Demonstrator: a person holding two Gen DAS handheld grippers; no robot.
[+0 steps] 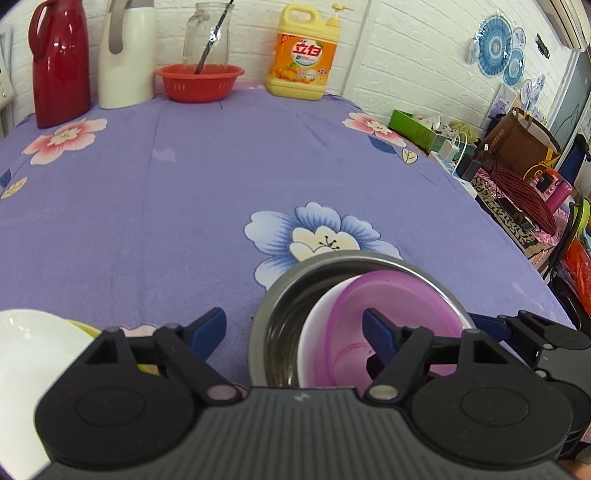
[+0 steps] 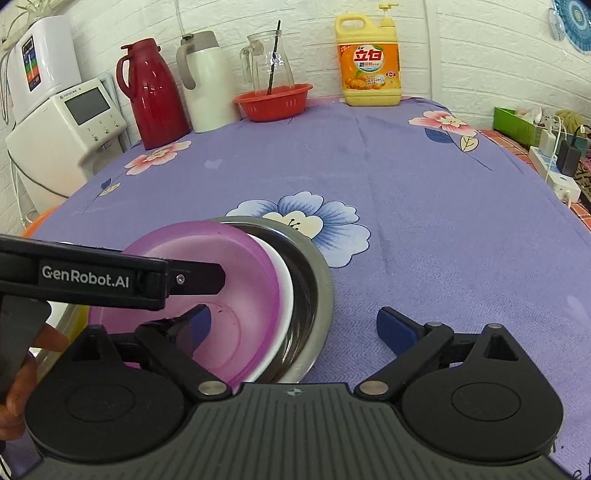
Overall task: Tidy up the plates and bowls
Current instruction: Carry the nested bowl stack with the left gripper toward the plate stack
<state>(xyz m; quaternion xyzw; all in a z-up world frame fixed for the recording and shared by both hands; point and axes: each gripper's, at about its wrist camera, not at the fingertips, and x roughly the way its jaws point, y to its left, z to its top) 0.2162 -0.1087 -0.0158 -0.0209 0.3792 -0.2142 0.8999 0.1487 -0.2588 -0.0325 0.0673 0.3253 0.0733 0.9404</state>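
Note:
A purple bowl with a white outside lies tilted inside a steel bowl on the purple flowered cloth. My left gripper is open, its right finger over the purple bowl, its left finger over the cloth. My right gripper is open, its left finger inside the purple bowl, its right finger over the cloth beside the steel bowl. The left gripper's arm crosses above the purple bowl in the right wrist view. A white plate with something yellow under it lies at the near left.
At the back stand a red thermos, a white jug, a glass pitcher behind a red basket, and a yellow detergent bottle. Clutter and a power strip lie off the right edge. White appliances stand left.

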